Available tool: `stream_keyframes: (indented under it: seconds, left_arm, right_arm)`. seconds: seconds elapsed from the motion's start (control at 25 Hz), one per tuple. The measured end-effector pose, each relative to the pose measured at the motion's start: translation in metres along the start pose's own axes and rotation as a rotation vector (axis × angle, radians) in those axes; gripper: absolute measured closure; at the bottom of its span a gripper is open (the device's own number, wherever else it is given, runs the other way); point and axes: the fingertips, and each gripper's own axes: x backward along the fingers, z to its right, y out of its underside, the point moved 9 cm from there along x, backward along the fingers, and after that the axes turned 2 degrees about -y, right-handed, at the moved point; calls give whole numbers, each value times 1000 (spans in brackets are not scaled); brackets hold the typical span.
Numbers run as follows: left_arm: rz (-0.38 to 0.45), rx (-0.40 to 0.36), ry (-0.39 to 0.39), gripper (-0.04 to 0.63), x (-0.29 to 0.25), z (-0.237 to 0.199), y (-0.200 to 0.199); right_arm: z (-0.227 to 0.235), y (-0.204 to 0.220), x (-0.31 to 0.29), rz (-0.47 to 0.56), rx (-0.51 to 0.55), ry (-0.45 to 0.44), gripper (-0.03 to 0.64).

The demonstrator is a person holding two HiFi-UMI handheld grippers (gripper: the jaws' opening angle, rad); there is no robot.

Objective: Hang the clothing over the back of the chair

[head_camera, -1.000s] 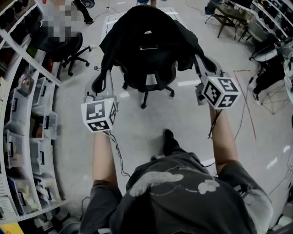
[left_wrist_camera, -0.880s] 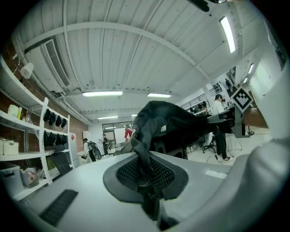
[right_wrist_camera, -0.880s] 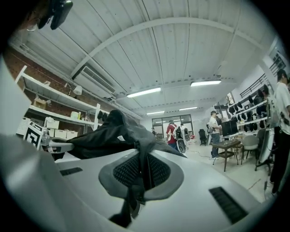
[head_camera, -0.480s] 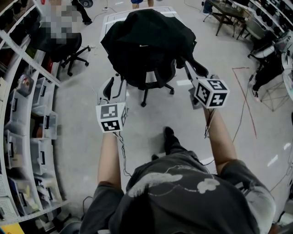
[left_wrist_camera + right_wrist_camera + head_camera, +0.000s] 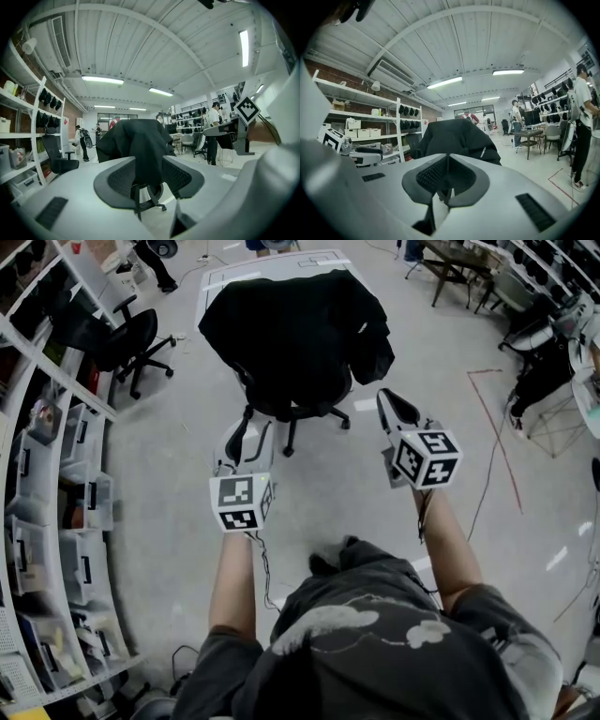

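Observation:
A black jacket lies draped over the back of a black office chair; one sleeve hangs down the near side. My left gripper is a short way in front of the chair, clear of the cloth. Its jaws are opening and stand wide, with nothing between them. My right gripper is level with it on the right, also clear of the jacket. Its pads meet at the tips and hold nothing.
White shelving with bins runs down the left. A second black office chair stands at the back left, and a white table is behind the draped chair. Red tape marks the floor on the right. People stand far off.
Both grippers have drawn back from the chair toward the person and sunk lower. The left jaws have opened and let go of the jacket, which stays on the chair back.

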Motion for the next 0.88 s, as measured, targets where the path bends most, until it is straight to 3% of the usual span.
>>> stream_keyframes:
  seconds: [0.24,0.44,0.88]
  left_arm:
    - [-7,47,-15,449,9,18,8]
    - [-41,103,-43,586,22,40,15]
    - [-114,145,-89,595,61,95,35]
  right_arm:
    - [-3,12,0,-12,-23,-74,624]
    - [-2,21,18,-40,-17,-130,624]
    - [8,41,67,-70,-16,-187,624]
